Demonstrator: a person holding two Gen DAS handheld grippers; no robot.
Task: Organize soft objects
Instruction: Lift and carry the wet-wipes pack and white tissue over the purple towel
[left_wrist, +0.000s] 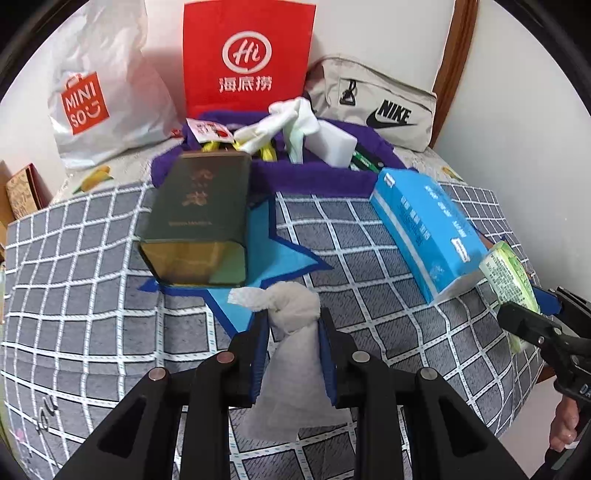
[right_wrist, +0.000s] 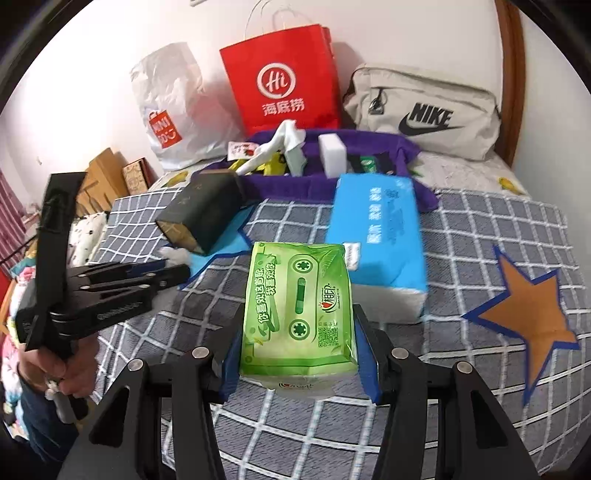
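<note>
My left gripper (left_wrist: 293, 325) is shut on a crumpled white tissue (left_wrist: 291, 306) and holds it above the checked bedspread (left_wrist: 92, 314). My right gripper (right_wrist: 297, 343) is shut on a green tissue pack (right_wrist: 297, 302), also seen at the right edge of the left wrist view (left_wrist: 511, 277). A blue tissue box (left_wrist: 424, 221) (right_wrist: 376, 236) lies just beyond the green pack. A purple fabric basket (left_wrist: 317, 177) (right_wrist: 295, 184) at the back holds white cloths (left_wrist: 284, 122), a white sponge block (left_wrist: 332, 142) and small packets.
A dark green tin (left_wrist: 199, 218) (right_wrist: 201, 210) lies on its side on a blue star patch (left_wrist: 273, 258). A red paper bag (left_wrist: 247, 55), a white Miniso bag (left_wrist: 99, 92) and a beige Nike pouch (left_wrist: 373, 103) stand by the wall. Cardboard boxes (right_wrist: 107, 177) are at left.
</note>
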